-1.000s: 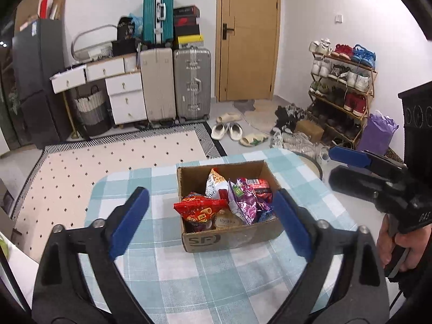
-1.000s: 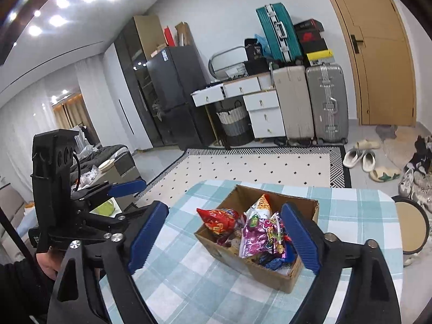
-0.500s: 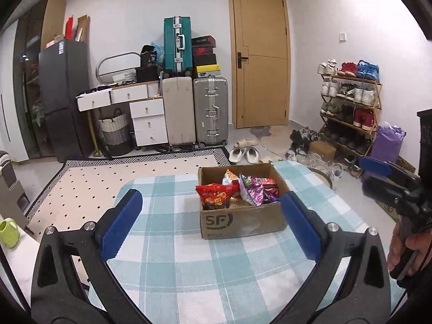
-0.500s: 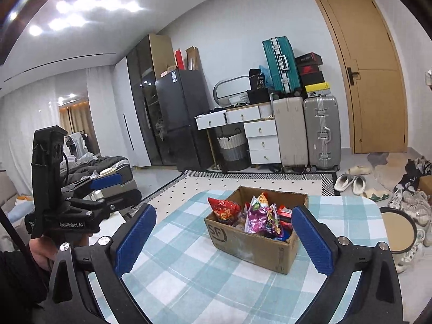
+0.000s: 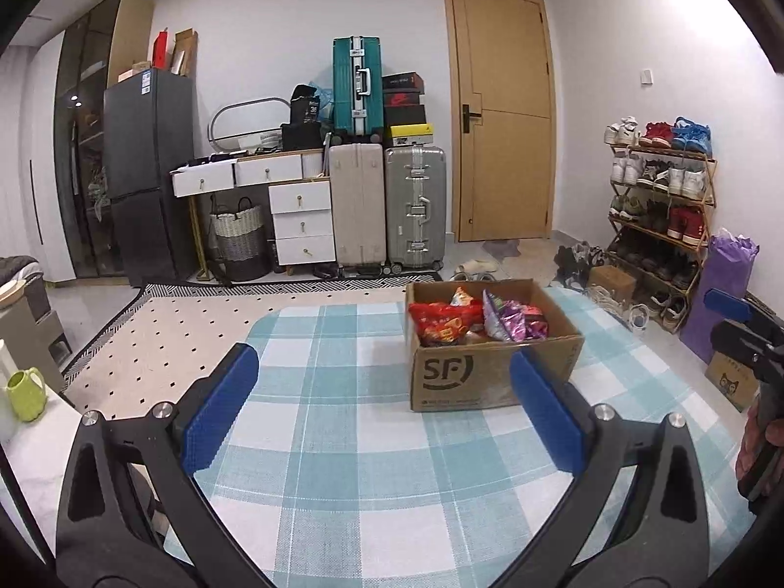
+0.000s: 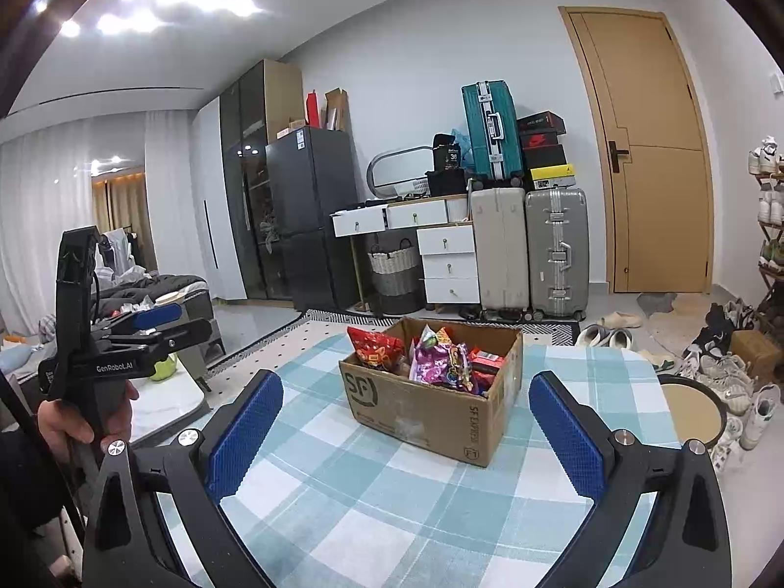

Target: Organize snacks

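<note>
While both claws, left claw and right claw, gape wide and empty short of the cardboard box of snack bags on the checked desk, a careless reach likely shoves the light box or crushes packets.

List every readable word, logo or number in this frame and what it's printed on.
"SF" on the cardboard box front.
"SF EXPRESS" reads vertically on the box's side panel.
"GenRobot.AI" on the left tongs body.
"36" on a black bag atop the drawers.
Snack packets, shoebox labels and fridge sticker: too small to read.
</note>
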Demonstrator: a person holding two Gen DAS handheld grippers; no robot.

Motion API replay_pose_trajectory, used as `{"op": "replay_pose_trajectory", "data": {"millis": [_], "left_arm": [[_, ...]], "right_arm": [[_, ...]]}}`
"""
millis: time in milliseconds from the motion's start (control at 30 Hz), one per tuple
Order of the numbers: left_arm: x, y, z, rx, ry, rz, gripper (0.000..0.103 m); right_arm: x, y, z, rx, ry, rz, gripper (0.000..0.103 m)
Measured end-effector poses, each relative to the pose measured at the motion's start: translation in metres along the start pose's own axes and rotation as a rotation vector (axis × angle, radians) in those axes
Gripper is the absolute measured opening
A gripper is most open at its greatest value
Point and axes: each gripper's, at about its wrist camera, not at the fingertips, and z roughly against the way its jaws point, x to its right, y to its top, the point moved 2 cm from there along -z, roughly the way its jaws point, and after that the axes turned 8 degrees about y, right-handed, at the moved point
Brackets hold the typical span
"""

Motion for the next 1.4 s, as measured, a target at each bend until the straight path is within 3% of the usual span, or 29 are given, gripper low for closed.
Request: {"op": "replay_pose_trajectory", "data": {"millis": [267,500,633,867,1400], "left_arm": [[-0.003,-0.06,-0.052,-0.078,0.013,0.073,0.103],[0.0,-0.11,-0.093,-0.084,0.035,0.089,0.103],[-0.001,-0.116,-0.092,-0.037,0.047,0.105,0.103],[0.012,-0.117,-0.083,0.037,0.059,0.034,0.103],[0.01,-0.109,-0.071,0.05,0.06,0.051,0.103]], "right_arm": [[0.012,-0.048,-0.028,-0.041,-0.034,0.014,0.102],[0.026,-0.086,-0.04,-0.079,-0.077,-0.008,0.103],[0.027,-0.087,-0.038,-0.052,-0.084,-0.005,0.103],[0.02,-0.087,-0.038,-0.049,-0.095,0.043,0.103],[0.023,-0.085,-0.033,-0.052,-0.094,0.016,0.103]]}}
